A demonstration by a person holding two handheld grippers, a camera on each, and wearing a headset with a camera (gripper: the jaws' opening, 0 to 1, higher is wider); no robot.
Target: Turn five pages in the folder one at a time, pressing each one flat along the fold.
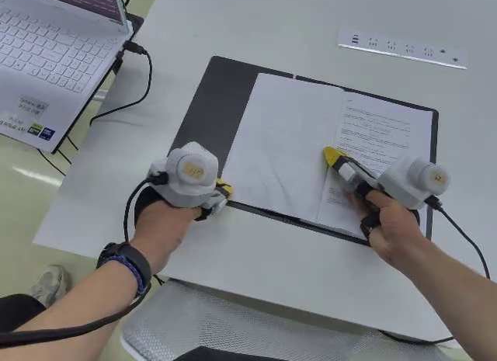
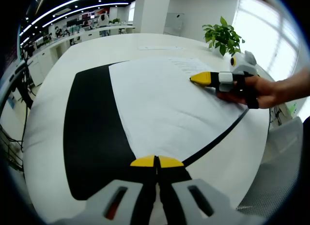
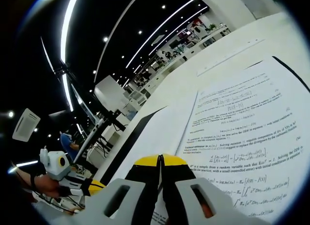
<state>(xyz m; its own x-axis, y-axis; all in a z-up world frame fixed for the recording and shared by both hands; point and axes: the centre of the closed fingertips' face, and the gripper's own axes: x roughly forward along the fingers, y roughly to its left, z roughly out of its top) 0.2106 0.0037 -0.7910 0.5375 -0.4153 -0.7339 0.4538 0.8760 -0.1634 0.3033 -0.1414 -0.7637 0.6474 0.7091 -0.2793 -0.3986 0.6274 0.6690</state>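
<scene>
Head view: where is the folder (image 1: 208, 97) being seen?

— It is being shown lying open at the middle of the white table (image 1: 256, 19), with its black covers flat. A blank page (image 1: 279, 136) is being spread over the left half, up to the fold. A printed page (image 1: 384, 132) is lying on the right half.

And how is the right gripper (image 1: 332, 155) being held?

— It is being gripped by a hand (image 1: 392, 225) coming in from 5 o'clock. Its yellow tips are being pointed toward 10 o'clock and laid on the paper just beside the fold. In the right gripper view the jaws are being pressed together, tip against tip, with the printed text lying at 3 o'clock of them.

What is being seen of the left gripper (image 1: 223, 189)?

— It is being held at 7 o'clock of the folder's middle, at the near edge. In the left gripper view its jaws are being squeezed shut, and the tips are sitting over the spot where the blank page meets the black cover. Whether the folder is being touched cannot be told.

Is anything else being shown?

— A laptop (image 1: 54, 50) is sitting at 10 o'clock of the folder with a cable (image 1: 144, 85) plugged into its side. A strip (image 1: 404, 48) is lying at 1 o'clock, well apart. A plant (image 2: 223, 36) is being seen beyond the table in the left gripper view.
</scene>
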